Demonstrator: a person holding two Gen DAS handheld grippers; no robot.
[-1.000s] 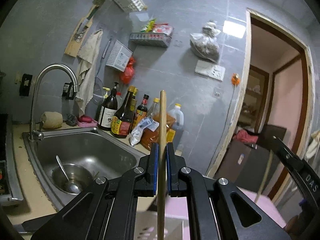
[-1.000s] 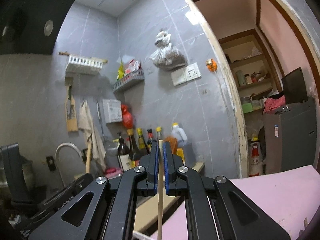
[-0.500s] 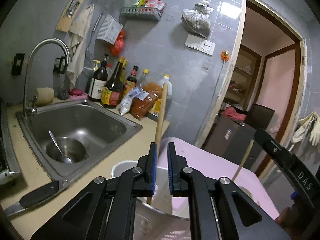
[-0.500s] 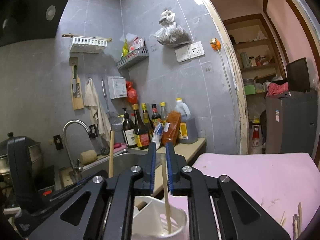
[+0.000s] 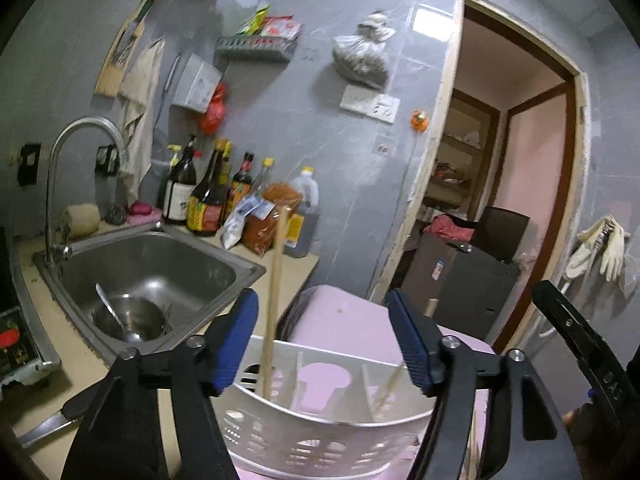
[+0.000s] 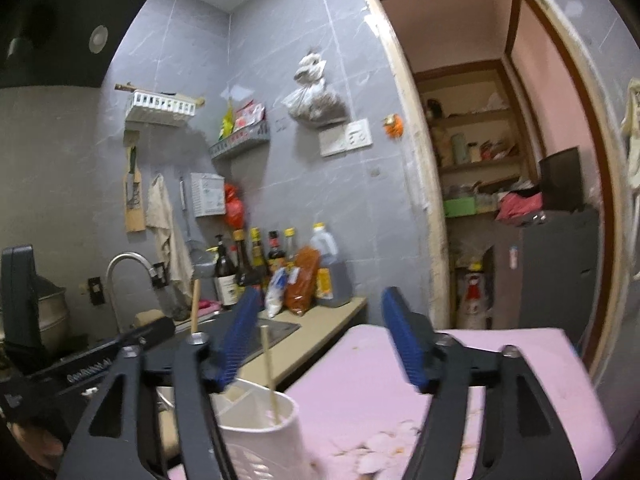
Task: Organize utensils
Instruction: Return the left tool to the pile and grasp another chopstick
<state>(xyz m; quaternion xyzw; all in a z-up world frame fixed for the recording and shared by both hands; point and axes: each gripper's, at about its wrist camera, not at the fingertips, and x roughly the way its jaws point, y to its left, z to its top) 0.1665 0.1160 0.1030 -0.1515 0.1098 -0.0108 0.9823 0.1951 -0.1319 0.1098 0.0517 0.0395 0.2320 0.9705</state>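
Left wrist view, chopstick (image 5: 274, 292): a long wooden stick stands nearly upright in the white slotted holder (image 5: 320, 436), its lower end inside the near-left compartment, its top leaning slightly right; nothing grips it.
Second chopstick (image 5: 390, 384): leans at a slant inside the holder's right part, seen partly through the wall.
Holder: sits on the pink surface (image 5: 340, 320), directly below the left gripper.
Left gripper (image 5: 322, 344): released, blue-padded jaws spread wide to either side of the holder's opening, touching neither stick.
Right wrist view, thin stick (image 6: 269, 368): stands in the same white holder (image 6: 260, 444), lower end inside the cup, free of the jaws.
Right gripper (image 6: 320, 340): released, jaws wide apart above the pink surface (image 6: 480, 360), the holder under its left jaw.
Other gripper's stick (image 6: 195, 306): shows upright behind the left tool's body.
Sink (image 5: 132, 264): left of the holder, holding a steel bowl (image 5: 128, 318) with a spoon.
Bottles (image 5: 208, 196): grouped on the counter against the grey tiled wall.
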